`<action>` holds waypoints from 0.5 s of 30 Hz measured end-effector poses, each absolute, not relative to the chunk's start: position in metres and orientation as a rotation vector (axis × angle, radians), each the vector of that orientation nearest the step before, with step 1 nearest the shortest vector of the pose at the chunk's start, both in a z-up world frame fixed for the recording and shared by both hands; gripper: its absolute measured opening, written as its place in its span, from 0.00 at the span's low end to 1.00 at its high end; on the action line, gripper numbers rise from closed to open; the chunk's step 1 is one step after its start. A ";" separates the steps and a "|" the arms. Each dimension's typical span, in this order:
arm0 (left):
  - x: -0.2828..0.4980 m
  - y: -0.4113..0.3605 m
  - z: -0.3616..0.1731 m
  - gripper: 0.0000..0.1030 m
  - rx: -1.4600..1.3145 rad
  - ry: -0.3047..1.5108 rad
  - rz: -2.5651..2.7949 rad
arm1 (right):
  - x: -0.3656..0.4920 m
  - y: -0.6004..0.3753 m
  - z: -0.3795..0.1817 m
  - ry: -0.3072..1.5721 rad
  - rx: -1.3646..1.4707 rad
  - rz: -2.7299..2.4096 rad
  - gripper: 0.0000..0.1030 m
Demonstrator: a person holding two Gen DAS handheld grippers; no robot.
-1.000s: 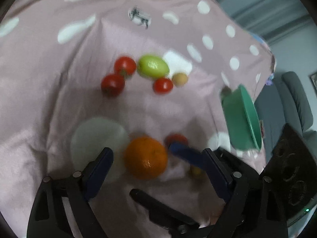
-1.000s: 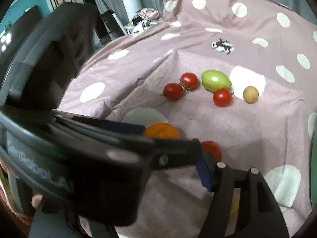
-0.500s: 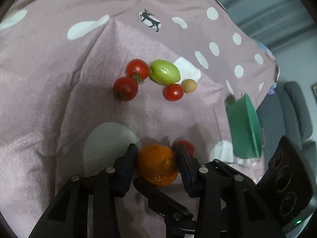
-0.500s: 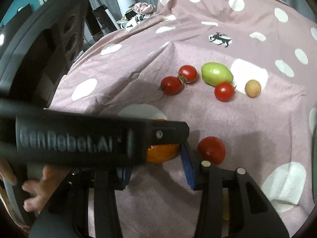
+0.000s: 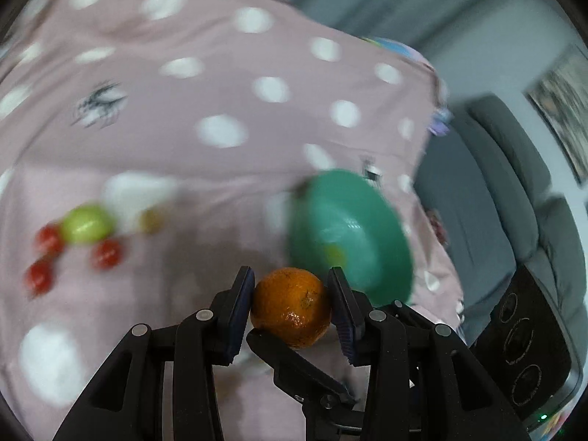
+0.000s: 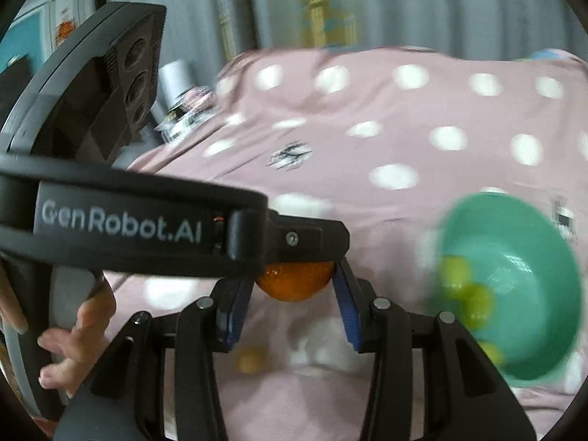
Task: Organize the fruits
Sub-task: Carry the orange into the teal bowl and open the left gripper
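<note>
In the left wrist view, we see our left gripper (image 5: 292, 299) with its blue-padded fingers (image 5: 242, 303) pinching the round orange tangerine (image 5: 291, 307) from both sides, clear of the pink polka-dot cloth (image 5: 205, 92). The green plastic bowl (image 5: 382, 228) sits just beyond it at about one o'clock, with a small yellow-green fruit inside. Toward nine o'clock, blurred, lie the pale green oval fruit (image 5: 86, 223), three small red tomatoes (image 5: 107, 253) and a little tan round fruit (image 5: 150, 220).

In the right wrist view, our right gripper (image 6: 294, 294) also has its fingers (image 6: 347, 307) closed against the tangerine (image 6: 294, 283), partly hidden under the black body of the left gripper (image 6: 147, 228) crossing from nine o'clock. The bowl (image 6: 533, 228) stands at three o'clock holding several yellow-green fruits (image 6: 474, 301). A small yellowish fruit (image 6: 250, 362) rests on the cloth at six o'clock.

We judge the sorting partly done: some fruit is bowled, the tangerine is in transit, and at least six pieces wait on the cloth.
</note>
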State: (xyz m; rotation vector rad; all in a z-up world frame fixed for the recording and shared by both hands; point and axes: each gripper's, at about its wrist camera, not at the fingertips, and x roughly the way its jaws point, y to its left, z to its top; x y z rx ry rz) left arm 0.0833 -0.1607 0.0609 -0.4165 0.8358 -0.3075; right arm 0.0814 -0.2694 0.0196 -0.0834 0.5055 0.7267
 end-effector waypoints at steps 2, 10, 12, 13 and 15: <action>0.100 -0.198 0.066 0.40 -0.372 0.832 -0.360 | 0.088 -0.301 0.023 0.485 -0.064 0.665 0.43; 0.152 -0.299 0.039 0.40 -0.291 0.900 -0.463 | 0.116 -0.397 0.000 0.524 0.060 0.463 0.43; 0.157 -0.308 0.028 0.40 -0.271 0.921 -0.457 | 0.128 -0.406 -0.011 0.569 0.095 0.447 0.43; 0.159 -0.309 0.023 0.40 -0.277 0.936 -0.459 | 0.132 -0.407 -0.016 0.587 0.098 0.436 0.44; 0.161 -0.308 0.017 0.40 -0.293 0.971 -0.455 | 0.133 -0.407 -0.019 0.584 0.062 0.405 0.45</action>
